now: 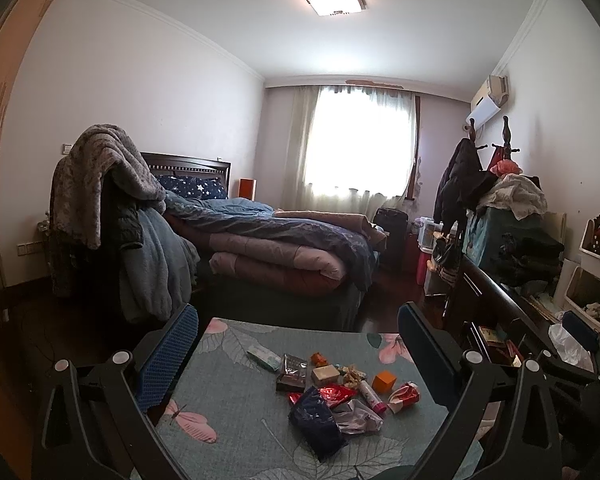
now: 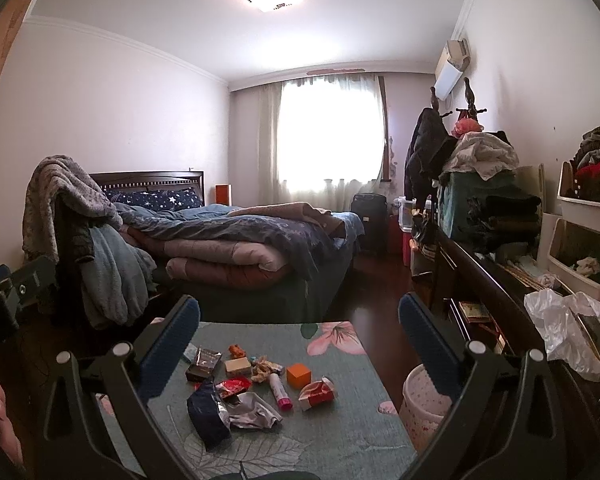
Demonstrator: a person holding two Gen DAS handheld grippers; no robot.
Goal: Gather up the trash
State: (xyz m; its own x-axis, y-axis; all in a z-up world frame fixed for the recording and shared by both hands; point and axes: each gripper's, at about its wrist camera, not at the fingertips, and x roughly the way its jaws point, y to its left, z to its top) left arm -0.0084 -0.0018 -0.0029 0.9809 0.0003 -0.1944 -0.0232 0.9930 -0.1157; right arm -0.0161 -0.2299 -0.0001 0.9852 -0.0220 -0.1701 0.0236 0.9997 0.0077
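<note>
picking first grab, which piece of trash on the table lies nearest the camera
The dark blue crumpled foil bag, at the pile's near edge; the orange cube box and red-white carton lie farther back.

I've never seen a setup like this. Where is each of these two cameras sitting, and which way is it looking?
Left wrist view: sits on the left gripper, looking forward between its open fingers over the table of trash toward the bed and window; the other gripper shows at the right edge.
Right wrist view: sits on the right gripper, facing the same way from further right; its open fingers frame the table, with a pink bin beside it.
Shared: orange box, dark blue bag, bed, window.
</note>
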